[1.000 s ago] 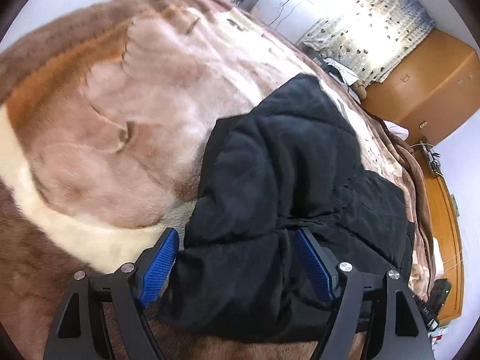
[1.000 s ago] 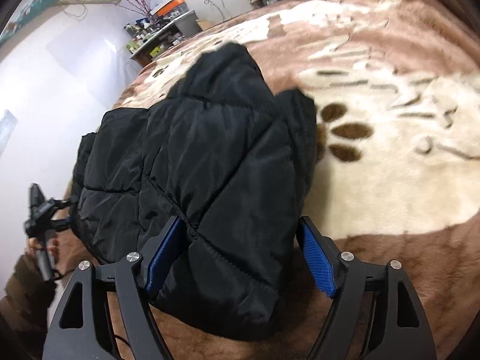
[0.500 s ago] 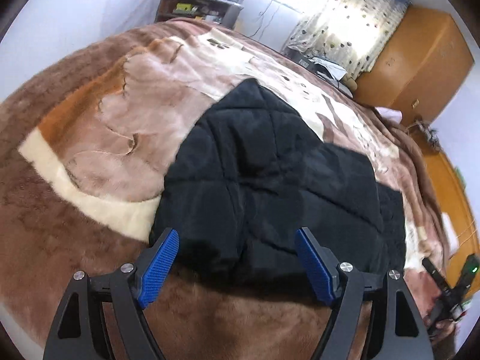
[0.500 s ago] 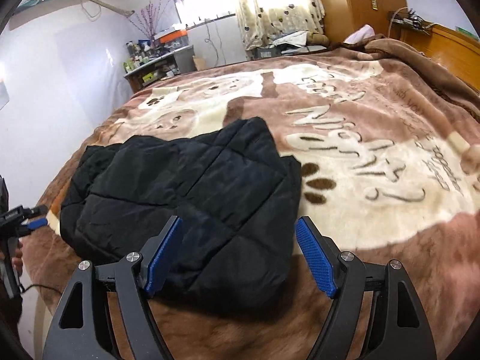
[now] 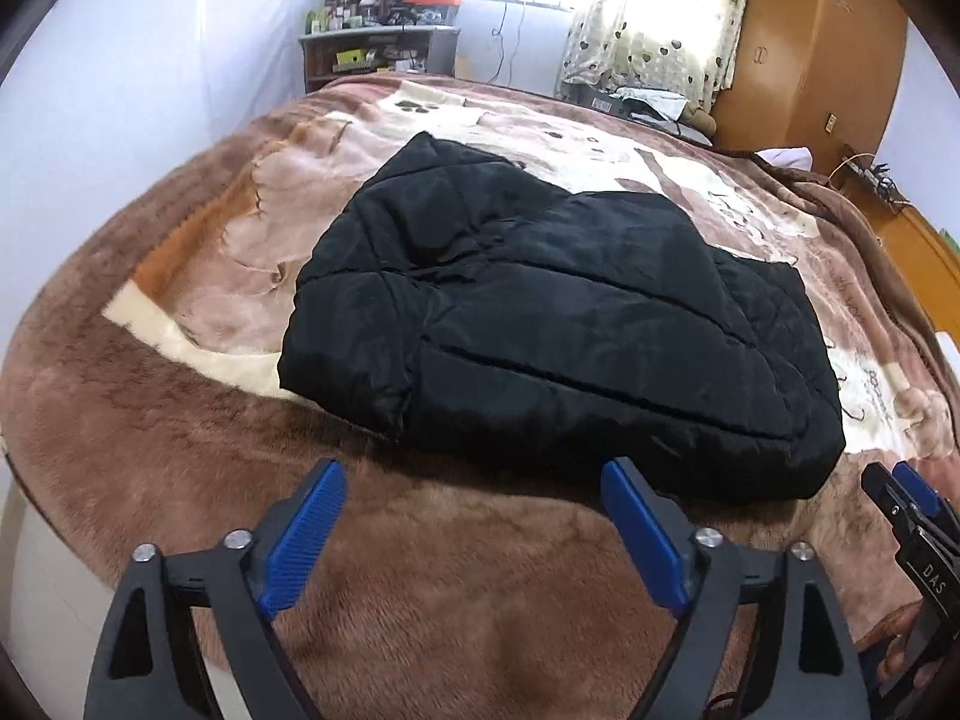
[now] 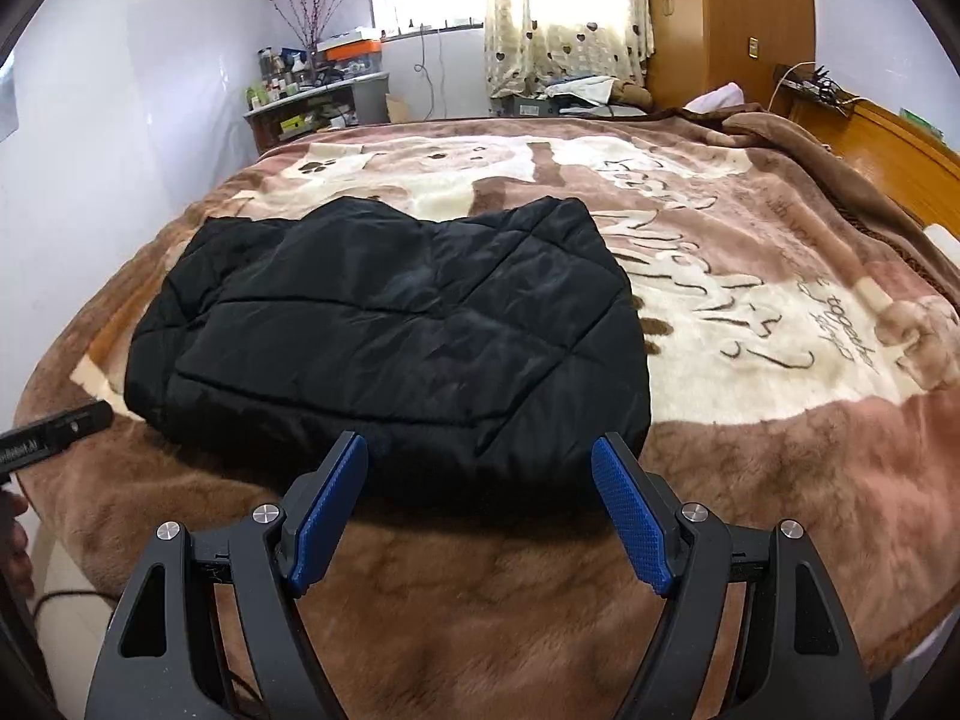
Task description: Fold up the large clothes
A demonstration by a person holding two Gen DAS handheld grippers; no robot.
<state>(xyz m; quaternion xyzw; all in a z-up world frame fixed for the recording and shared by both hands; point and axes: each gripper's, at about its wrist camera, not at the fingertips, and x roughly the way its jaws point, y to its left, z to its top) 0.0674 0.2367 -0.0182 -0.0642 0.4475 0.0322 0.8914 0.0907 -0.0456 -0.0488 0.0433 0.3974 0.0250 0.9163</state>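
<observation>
Both claws (image 5: 474,516) (image 6: 480,474) back off the folded jacket (image 5: 558,324), wide apart, empty; sleeves hidden.

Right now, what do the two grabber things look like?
Both look alike. The left gripper and right gripper have black frames with triangle holes, silver bolts, and bumpy blue pads. White lettering marks their sides.

Black quilted jacket (image 6: 396,348) folded flat on brown blanket (image 6: 750,312) over bed. Right claw (image 6: 480,480) spread wide at 6 o'clock, empty, pads short of jacket's near edge.
</observation>
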